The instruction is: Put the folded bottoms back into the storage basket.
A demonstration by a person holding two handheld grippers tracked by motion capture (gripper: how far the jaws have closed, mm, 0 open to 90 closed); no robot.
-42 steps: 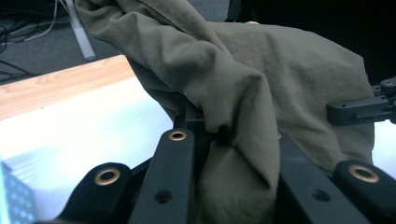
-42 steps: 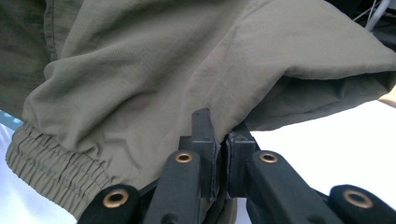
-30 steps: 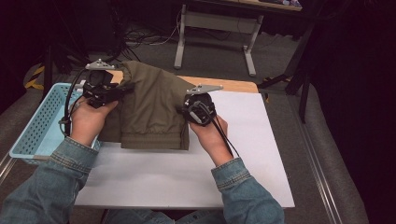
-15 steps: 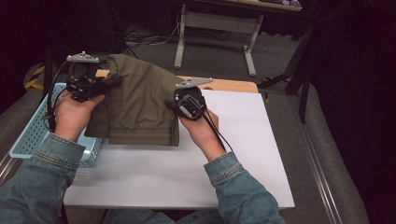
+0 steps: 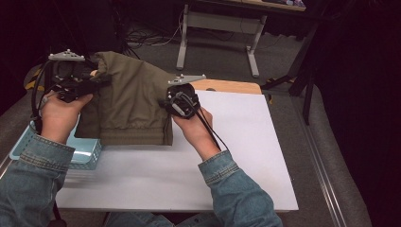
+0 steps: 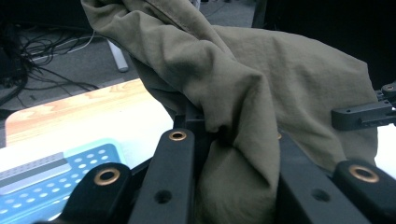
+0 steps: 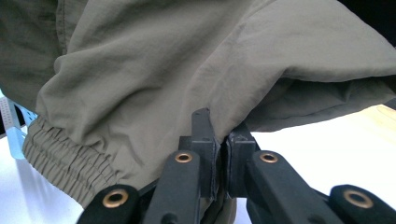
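Note:
An olive-green garment (image 5: 130, 101) with an elastic hem hangs folded between my two grippers, lifted off the white table (image 5: 236, 156). My left gripper (image 5: 92, 82) is shut on its left edge, above the blue basket. In the left gripper view the olive-green garment (image 6: 243, 107) is bunched between the jaws of the left gripper (image 6: 224, 135). My right gripper (image 5: 168, 101) is shut on the right edge. The right gripper view has the right gripper (image 7: 218, 135) pinching a fold of the olive-green garment (image 7: 163, 79), its gathered hem hanging at lower left.
A light blue perforated basket (image 5: 87, 149) stands at the table's left edge, partly under the garment. A wooden board (image 5: 227, 86) lies at the table's far edge. A metal table frame (image 5: 217, 38) stands on the floor behind.
Both grippers have carried the garment to the left and slightly up; its left part now hangs over the basket.

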